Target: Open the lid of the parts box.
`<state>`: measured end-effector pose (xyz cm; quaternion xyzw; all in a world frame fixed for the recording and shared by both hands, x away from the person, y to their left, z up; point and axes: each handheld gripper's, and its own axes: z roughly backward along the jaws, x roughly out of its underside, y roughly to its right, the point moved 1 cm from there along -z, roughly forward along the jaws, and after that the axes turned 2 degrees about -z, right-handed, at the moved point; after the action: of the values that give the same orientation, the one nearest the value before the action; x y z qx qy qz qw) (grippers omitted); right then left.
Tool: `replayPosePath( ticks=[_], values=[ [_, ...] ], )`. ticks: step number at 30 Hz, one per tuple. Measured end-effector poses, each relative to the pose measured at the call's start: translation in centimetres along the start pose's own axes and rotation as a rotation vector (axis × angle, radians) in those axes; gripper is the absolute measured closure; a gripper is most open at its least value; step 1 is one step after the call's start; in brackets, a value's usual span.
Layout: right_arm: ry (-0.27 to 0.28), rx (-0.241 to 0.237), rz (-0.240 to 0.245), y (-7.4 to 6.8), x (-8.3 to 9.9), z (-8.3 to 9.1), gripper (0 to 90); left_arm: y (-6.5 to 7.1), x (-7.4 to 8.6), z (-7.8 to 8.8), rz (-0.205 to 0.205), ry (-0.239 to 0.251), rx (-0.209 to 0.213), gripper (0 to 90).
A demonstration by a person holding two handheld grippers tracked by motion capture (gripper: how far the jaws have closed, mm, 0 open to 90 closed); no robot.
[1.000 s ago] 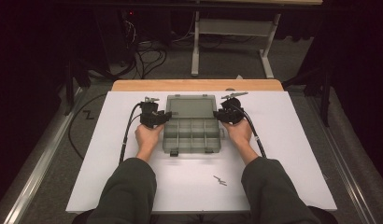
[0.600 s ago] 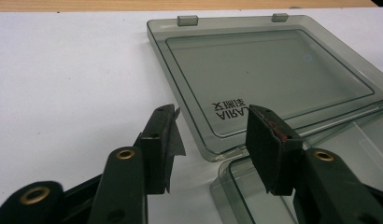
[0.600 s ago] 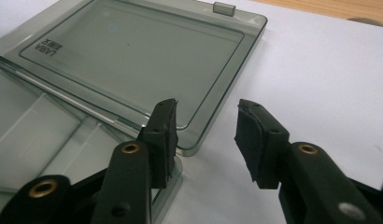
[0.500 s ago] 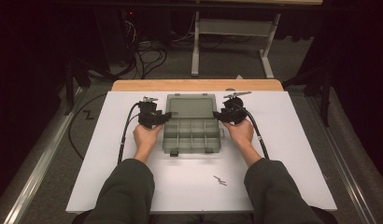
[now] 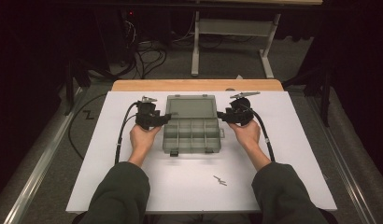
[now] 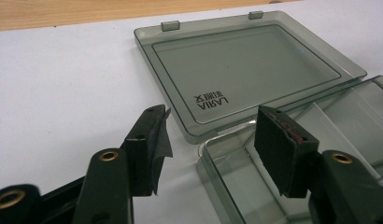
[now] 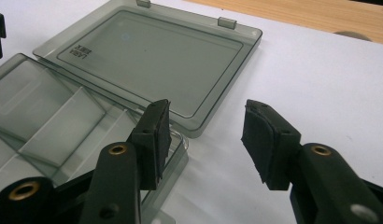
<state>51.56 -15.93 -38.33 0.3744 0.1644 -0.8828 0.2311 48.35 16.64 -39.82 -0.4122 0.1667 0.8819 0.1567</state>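
Dark floor with cables and a metal frame is lying behind the white table point(image 5: 133, 186), whose far edge is showing bare wood. We are sitting at the near side, with both sleeves coming in from below.

On the middle of the table the grey transparent organizer box point(image 5: 192, 135) is lying fully open: its lid point(image 5: 190, 107) is resting flat on the far side, and the divided tray is nearer to us, with empty compartments as far as we can see.

We are holding the left gripper point(image 5: 167, 118) just beside the left corner where lid and tray are meeting, and the right gripper point(image 5: 220, 114) at the same place on the right. Both pairs of jaws have just been opening and are standing apart now, gripping nothing; in each gripper view one pad is hanging over the tray rim.

Near the front edge a small metal piece point(image 5: 220, 180) is lying alone; we cannot tell what it is.

We are judging one risk: the box is light, so a pad catching the rim could push or tip it.
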Motion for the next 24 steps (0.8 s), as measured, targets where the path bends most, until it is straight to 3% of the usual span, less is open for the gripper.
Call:
replayPosePath(
  ticks=[16,24],
  values=[
    [0.051,-0.049,0.058,-0.8,1.2,3.5,47.1,0.7,0.6,3.2,-0.055,0.021,0.022,41.5],
    [0.065,-0.069,0.05,-0.4,2.3,5.1,44.9,1.6,1.1,4.8,-0.093,0.026,0.036,40.1]
  ],
)
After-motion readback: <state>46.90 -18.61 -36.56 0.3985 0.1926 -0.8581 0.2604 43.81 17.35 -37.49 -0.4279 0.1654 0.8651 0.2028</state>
